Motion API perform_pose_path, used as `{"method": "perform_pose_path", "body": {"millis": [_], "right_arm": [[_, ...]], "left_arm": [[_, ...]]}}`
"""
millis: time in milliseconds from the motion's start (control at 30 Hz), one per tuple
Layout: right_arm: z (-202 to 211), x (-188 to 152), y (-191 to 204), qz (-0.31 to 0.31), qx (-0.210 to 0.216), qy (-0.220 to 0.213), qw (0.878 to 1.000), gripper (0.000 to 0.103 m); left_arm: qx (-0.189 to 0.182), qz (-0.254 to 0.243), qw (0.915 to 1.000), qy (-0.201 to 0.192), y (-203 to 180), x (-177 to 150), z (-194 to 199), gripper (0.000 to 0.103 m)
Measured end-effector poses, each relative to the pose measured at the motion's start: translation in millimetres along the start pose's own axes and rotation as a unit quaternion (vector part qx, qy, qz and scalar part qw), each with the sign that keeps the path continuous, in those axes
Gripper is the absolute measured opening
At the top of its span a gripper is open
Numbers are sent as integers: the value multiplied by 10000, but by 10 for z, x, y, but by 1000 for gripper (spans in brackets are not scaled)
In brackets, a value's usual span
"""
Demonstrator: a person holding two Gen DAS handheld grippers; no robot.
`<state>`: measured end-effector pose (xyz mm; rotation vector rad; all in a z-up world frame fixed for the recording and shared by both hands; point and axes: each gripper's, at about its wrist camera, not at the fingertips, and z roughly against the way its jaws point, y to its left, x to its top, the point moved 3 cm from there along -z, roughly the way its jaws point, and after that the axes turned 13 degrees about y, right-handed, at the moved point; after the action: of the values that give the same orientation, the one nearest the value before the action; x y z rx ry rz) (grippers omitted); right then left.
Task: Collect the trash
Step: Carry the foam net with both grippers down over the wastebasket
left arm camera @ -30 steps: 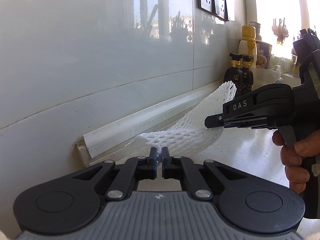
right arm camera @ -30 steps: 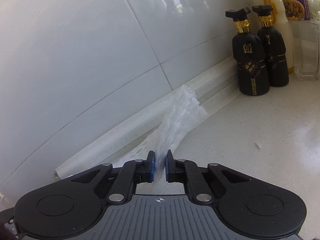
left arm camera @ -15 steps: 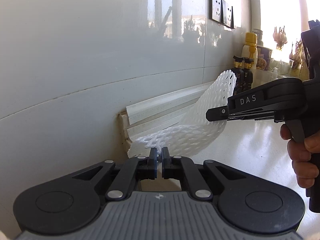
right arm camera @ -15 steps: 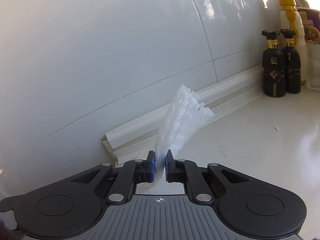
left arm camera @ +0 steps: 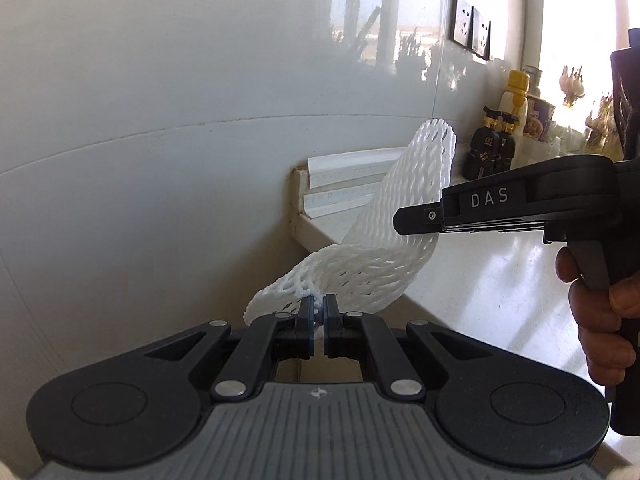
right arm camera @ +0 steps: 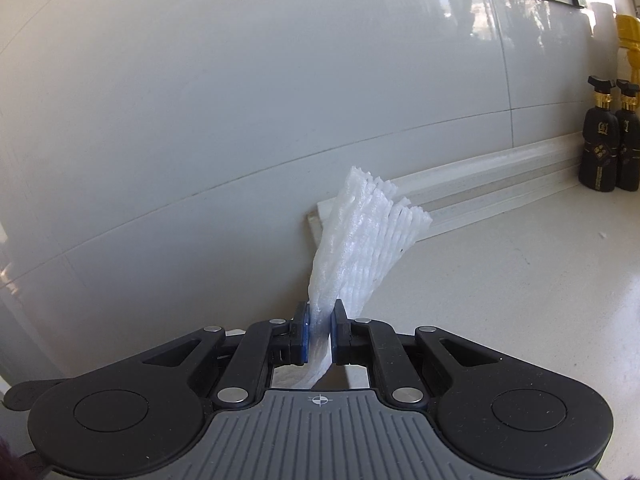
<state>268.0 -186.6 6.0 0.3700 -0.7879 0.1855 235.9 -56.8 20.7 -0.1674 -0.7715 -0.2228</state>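
Now pinched at both ends, white foam net sleeve [left arm camera: 384,248] aloft beyond the pale surface [left arm camera: 500,280] edge, near the grey wall: left gripper [left arm camera: 319,312] fingers clamped on one corner, right gripper [right arm camera: 320,330] fingers squeezing the bunched other end.

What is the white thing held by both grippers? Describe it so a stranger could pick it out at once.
Start at the glossy white wall and follow it down to the end of the pale countertop. Above that corner, a foam net sleeve is stretched between the left gripper and the right gripper. Unlike the two black bottles further along, it is white, soft and full of holes.
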Motion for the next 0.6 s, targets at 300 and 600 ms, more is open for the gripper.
{"method": "perform_pose_path", "body": {"millis": [300, 600], "right_arm": [[-161, -475, 481, 657, -147, 186, 9976, 9], [-519, -877, 777, 1355, -111, 648, 9886, 10]], "left_arm": [[27, 626, 9975, 327, 187, -478, 31, 3], [33, 1151, 9907, 720, 300, -818, -141, 3]]}}
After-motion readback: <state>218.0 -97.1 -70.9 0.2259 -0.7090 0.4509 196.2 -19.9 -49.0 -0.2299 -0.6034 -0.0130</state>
